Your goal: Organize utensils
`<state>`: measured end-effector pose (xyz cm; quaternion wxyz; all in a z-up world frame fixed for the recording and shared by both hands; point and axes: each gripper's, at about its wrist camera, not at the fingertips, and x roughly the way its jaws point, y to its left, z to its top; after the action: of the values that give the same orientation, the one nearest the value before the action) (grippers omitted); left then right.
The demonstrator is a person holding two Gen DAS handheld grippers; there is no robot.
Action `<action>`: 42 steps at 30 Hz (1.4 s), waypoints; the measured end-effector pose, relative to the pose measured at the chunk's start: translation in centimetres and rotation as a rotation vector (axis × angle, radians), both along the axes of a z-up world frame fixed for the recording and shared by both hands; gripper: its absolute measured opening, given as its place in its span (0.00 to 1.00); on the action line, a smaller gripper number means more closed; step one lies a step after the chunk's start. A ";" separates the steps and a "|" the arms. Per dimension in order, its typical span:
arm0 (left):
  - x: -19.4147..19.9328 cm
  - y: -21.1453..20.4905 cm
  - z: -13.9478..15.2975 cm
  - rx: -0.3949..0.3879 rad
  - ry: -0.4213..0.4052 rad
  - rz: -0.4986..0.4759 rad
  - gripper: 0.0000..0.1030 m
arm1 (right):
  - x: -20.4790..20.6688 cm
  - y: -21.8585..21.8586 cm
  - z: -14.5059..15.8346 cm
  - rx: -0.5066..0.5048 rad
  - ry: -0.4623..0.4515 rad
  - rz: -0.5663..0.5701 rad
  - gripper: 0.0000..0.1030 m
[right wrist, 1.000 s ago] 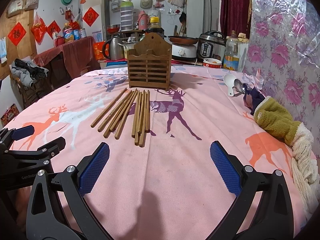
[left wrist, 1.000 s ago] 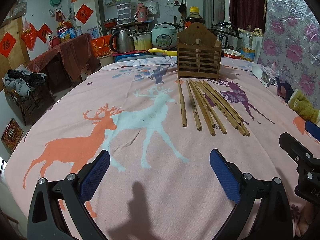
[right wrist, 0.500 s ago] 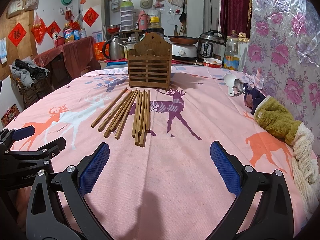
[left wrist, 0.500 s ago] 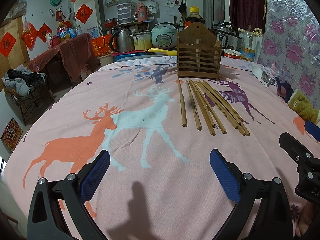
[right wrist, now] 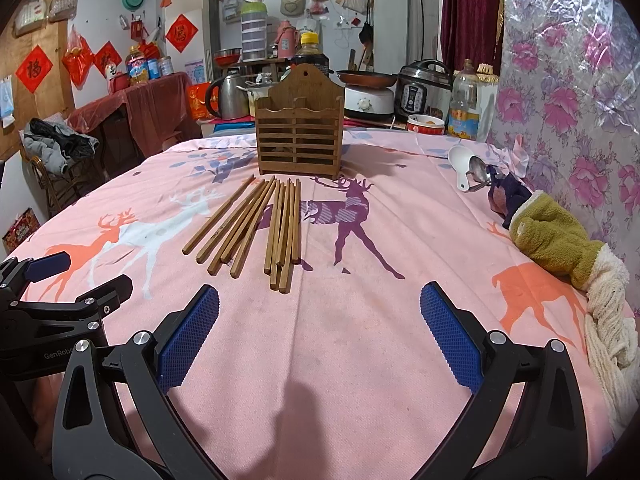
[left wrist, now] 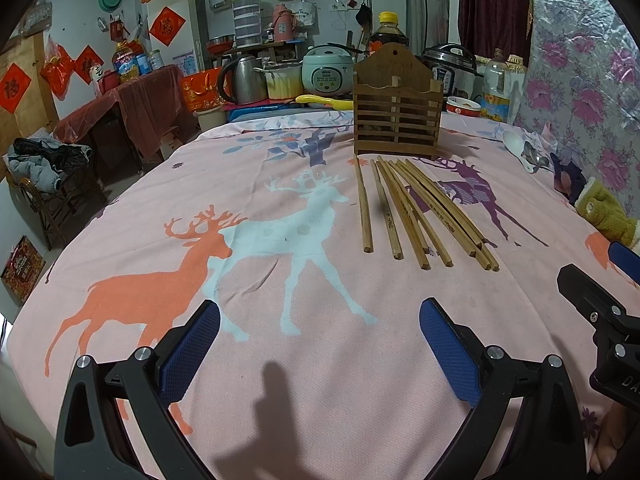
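Note:
Several wooden chopsticks lie fanned on the pink deer tablecloth, in front of a slatted wooden utensil holder that stands upright. They also show in the right wrist view, chopsticks before the holder. A white spoon and a metal spoon lie at the right. My left gripper is open and empty, short of the chopsticks. My right gripper is open and empty, just short of the chopsticks' near ends.
A green and cream cloth bundle lies at the table's right edge. Kettle, rice cookers, bottles and a bowl stand behind the table. The floral wall is close on the right.

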<state>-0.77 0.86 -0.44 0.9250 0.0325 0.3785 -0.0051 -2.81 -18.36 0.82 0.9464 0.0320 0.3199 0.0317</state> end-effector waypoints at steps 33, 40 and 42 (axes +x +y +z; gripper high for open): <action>13.7 0.5 -2.2 -0.047 0.335 -0.041 0.95 | 10.5 -3.7 -0.5 0.211 0.165 -0.013 0.94; 14.1 0.0 -3.9 -0.009 0.390 -0.070 0.95 | 12.6 -5.3 -3.8 0.260 0.322 -0.047 0.94; 14.1 -0.3 -4.0 0.008 0.382 -0.073 0.96 | 12.8 -5.3 -4.4 0.262 0.351 -0.044 0.94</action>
<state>13.31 0.58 -4.42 0.8355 0.0485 0.5457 -0.0429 9.96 -23.69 -3.54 0.8645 0.1666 0.4719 0.0461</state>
